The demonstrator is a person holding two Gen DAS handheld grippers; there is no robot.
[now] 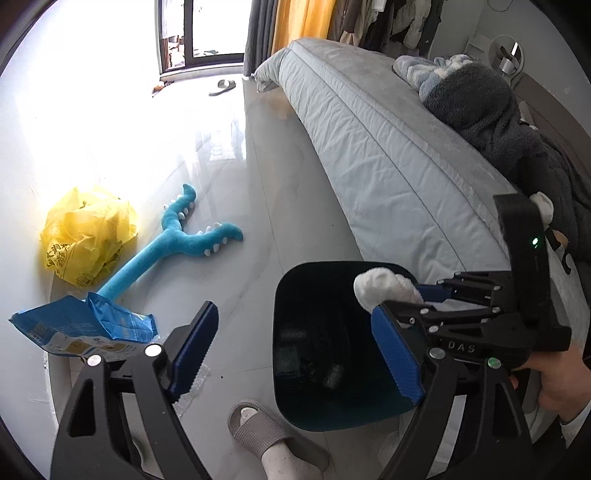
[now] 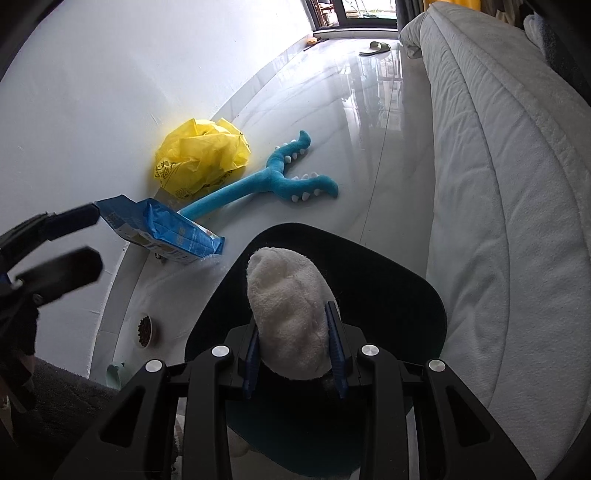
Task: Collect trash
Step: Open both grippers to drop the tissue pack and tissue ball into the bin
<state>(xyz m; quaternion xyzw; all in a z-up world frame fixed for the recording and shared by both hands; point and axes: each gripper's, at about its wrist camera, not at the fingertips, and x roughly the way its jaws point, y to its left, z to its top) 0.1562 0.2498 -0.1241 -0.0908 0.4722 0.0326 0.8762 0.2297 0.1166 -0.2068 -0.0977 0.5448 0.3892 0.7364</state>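
One bin (image 1: 332, 413), one yellow bag (image 1: 88, 236), one blue packet (image 1: 85, 326), one plush toy (image 1: 177, 240).

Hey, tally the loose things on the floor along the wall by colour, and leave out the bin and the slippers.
Yellow: 1, the crumpled plastic bag.
Blue: 2, the plush toy and the snack packet.
Total: 3.

a home bedroom: bed (image 1: 388, 155), hanging clothes (image 1: 391, 22).

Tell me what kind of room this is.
Most likely a bedroom in a home: a bed with a grey quilt runs along one side, clothes hang behind it, and a slipper lies by the window.
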